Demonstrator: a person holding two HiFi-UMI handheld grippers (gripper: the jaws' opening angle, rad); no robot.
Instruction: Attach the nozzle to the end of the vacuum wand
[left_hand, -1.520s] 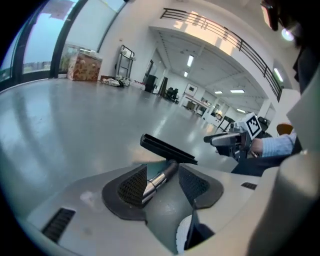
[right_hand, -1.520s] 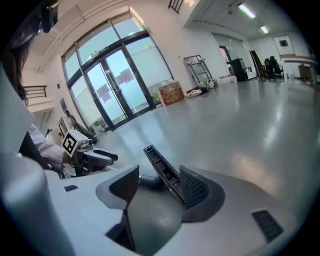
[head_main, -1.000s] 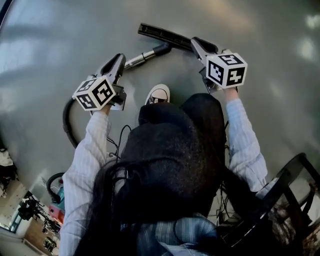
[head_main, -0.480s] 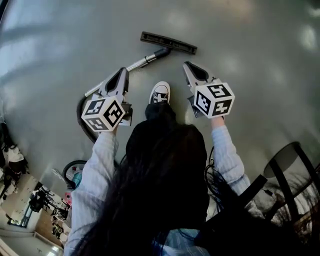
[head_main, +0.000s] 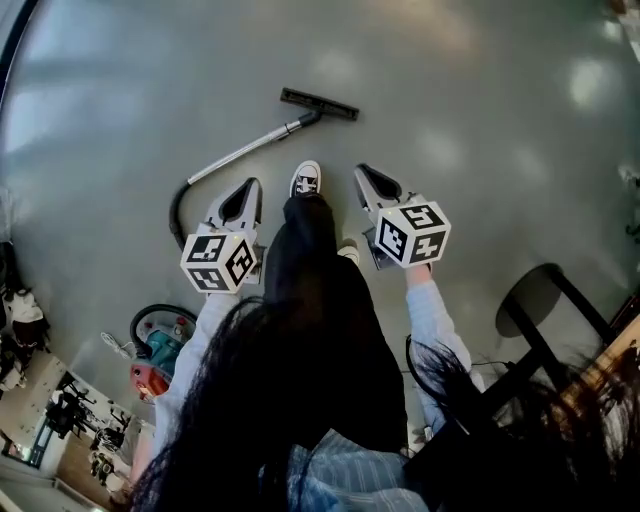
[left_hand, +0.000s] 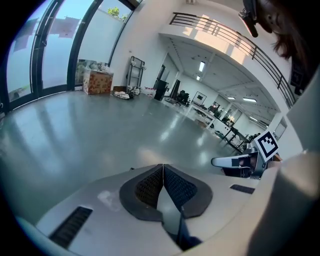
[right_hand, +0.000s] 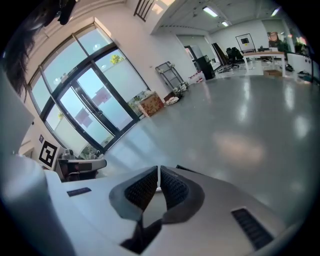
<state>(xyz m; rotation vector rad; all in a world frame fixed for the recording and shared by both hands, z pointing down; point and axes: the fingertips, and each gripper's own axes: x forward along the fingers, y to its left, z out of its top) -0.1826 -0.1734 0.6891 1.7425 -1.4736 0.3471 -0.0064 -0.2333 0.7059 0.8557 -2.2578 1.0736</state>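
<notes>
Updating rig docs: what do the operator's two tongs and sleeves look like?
The left tongs and right tongs match. Both are pale grey tapered plastic shells with dark slot vents and black dimpled rubber pads inside. Each carries a white cube with black square markers at the rear. The sleeves are pale, light-blue shirt fabric. No cable on the tongs can be made out.

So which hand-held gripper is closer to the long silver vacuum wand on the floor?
Left. The left hand-held gripper hangs close to the wand, near its middle. The right hand-held gripper is on the other side of the shoe, farther from it.
</notes>
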